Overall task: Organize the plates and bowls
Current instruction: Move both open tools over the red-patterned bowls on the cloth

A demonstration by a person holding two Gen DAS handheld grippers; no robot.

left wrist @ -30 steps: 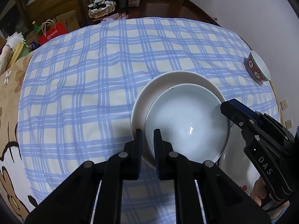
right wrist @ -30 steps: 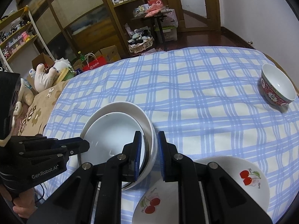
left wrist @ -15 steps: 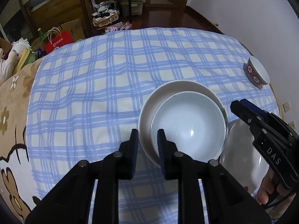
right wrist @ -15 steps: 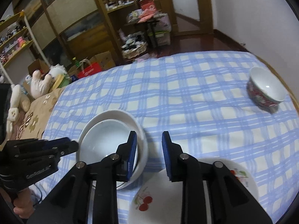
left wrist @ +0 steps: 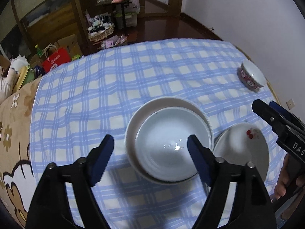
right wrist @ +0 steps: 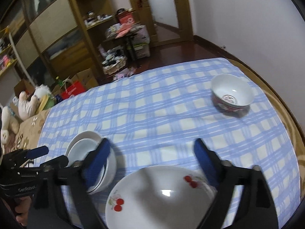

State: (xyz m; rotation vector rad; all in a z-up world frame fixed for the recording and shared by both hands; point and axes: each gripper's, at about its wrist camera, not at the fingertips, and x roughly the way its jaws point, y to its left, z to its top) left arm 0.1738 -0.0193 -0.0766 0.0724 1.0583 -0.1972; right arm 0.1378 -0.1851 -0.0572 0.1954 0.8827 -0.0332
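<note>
A pale blue dish (left wrist: 167, 139) lies nested in a larger white dish (left wrist: 133, 122) on the checked cloth. My left gripper (left wrist: 150, 139) hovers above them, jaws opening wide, pads clear of both rims. To the right of the stack lies a white cherry-print plate (left wrist: 240, 148), with my right gripper (left wrist: 264, 103) above its far side. In the right wrist view my right gripper (right wrist: 152, 143) is opening wide over the cherry plate's (right wrist: 162, 194) far rim, holding nothing. The stack (right wrist: 85, 148) and left gripper (right wrist: 55, 154) are at the left. A red-patterned bowl (right wrist: 231, 93) stands far right.
The blue checked cloth (left wrist: 114, 87) covers a round table whose wooden rim (right wrist: 282, 105) shows at the right, close to a white wall. A brown flowered blanket (left wrist: 13, 126) lies at the left. A red bag (left wrist: 57, 57) and shelves stand beyond the far edge.
Both grippers were shut on opposite rims of the pale blue dish; both have let go and opened wide. Both rose and drew back, the right one shifting right over the cherry plate.
</note>
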